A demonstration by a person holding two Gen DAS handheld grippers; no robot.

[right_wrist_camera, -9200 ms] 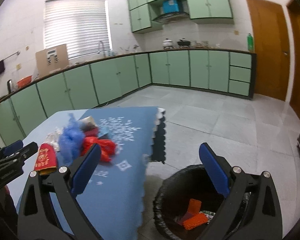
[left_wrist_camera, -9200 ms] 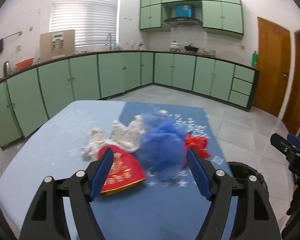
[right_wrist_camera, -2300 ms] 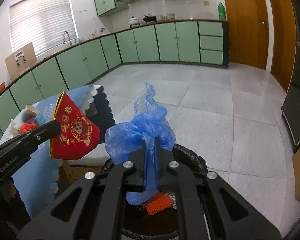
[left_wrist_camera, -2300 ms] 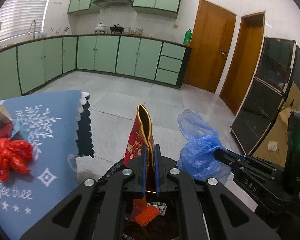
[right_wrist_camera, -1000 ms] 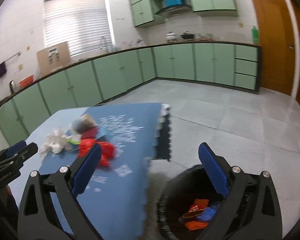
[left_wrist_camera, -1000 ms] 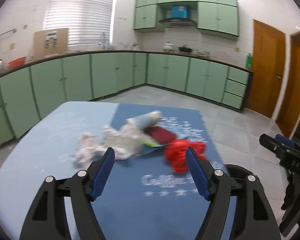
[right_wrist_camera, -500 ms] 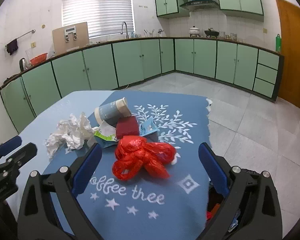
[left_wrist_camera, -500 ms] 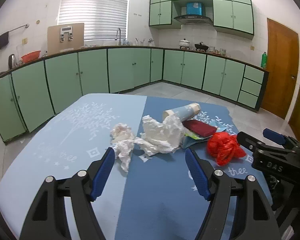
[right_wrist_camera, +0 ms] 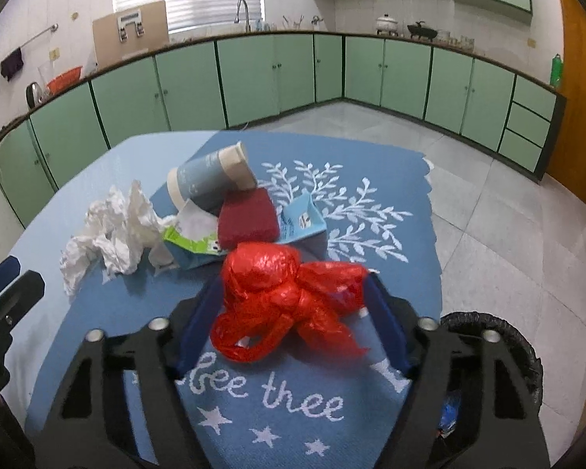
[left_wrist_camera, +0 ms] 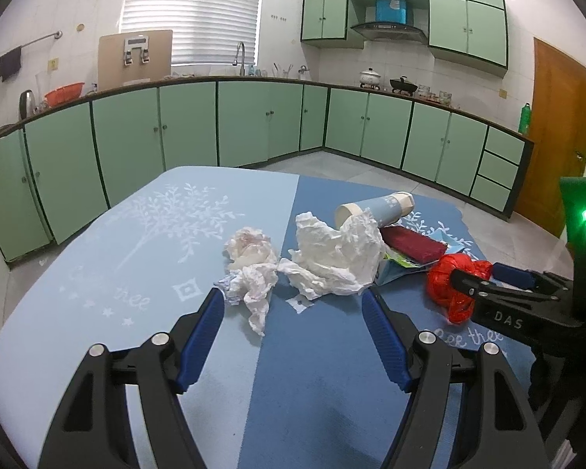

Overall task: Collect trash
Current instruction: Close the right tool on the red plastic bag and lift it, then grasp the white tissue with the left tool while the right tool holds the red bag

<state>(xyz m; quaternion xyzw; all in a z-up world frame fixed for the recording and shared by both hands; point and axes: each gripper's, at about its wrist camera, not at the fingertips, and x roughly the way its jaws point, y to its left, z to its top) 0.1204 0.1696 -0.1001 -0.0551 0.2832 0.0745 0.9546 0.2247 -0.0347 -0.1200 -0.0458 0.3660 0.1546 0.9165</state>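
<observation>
Trash lies on a blue tablecloth (left_wrist_camera: 144,242). A knotted red plastic bag (right_wrist_camera: 285,297) sits between the open fingers of my right gripper (right_wrist_camera: 293,312); it also shows in the left wrist view (left_wrist_camera: 449,277). My left gripper (left_wrist_camera: 293,312) is open just short of two crumpled white tissues: a small one (left_wrist_camera: 250,262) and a big one (left_wrist_camera: 336,254). Behind lie a blue paper cup (right_wrist_camera: 211,176) on its side, a dark red sponge (right_wrist_camera: 246,219) and a torn blue-green carton (right_wrist_camera: 199,246).
A black bin (right_wrist_camera: 500,348) with trash inside stands on the floor at the table's right edge. Green cabinets (left_wrist_camera: 254,125) line the far walls. A wooden door (left_wrist_camera: 558,129) is at the right. Tiled floor lies beyond the table.
Both grippers dropped the red packet and blue bag into the bin, swung back to the table and moved in; the right one now straddles the red bag.
</observation>
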